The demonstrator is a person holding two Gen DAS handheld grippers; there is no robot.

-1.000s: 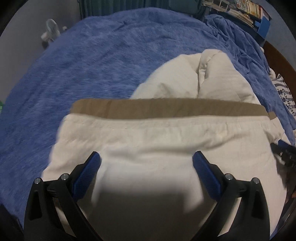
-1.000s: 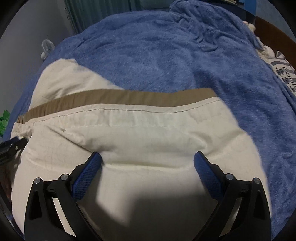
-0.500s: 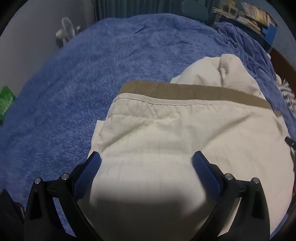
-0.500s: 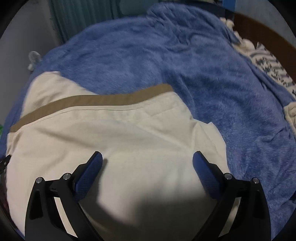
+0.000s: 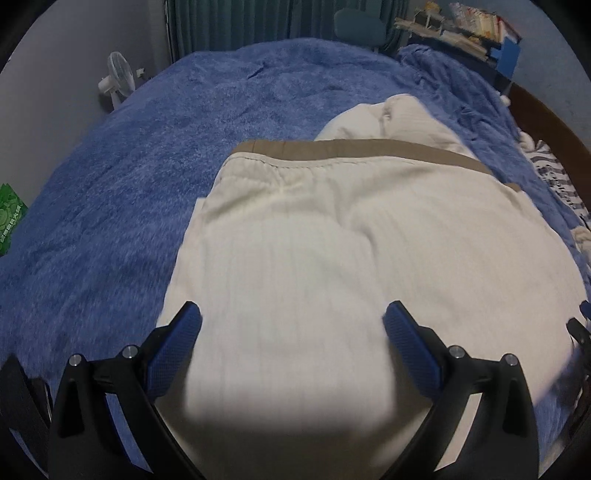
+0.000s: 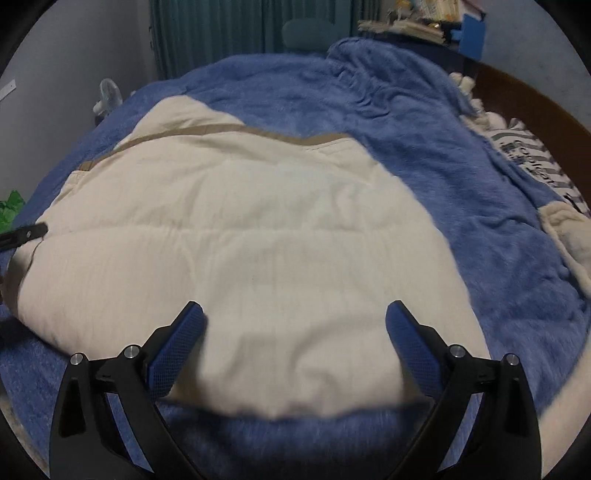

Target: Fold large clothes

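Note:
A large cream garment (image 5: pixel 332 251) with a tan band (image 5: pixel 351 149) along its far edge lies folded on a blue fleece blanket (image 5: pixel 129 166). It also shows in the right wrist view (image 6: pixel 240 236), where its near folded edge lies just past the fingers. My left gripper (image 5: pixel 291 325) is open and empty above the garment's near part. My right gripper (image 6: pixel 295 325) is open and empty over the garment's near edge. The left gripper's tip (image 6: pixel 26 234) shows at the left edge of the right wrist view.
The blanket covers a bed. A striped cloth (image 6: pixel 532 158) and a cream knit piece (image 6: pixel 569 229) lie at the right edge. A small white fan (image 5: pixel 118 79) stands by the wall at the left. A green bag (image 5: pixel 9 214) lies left. Shelves with books (image 5: pixel 465 26) stand behind.
Both grippers have drawn back and risen from the garment. More blanket shows near the right gripper, and the garment's near edge has come into its view. Both stayed open.

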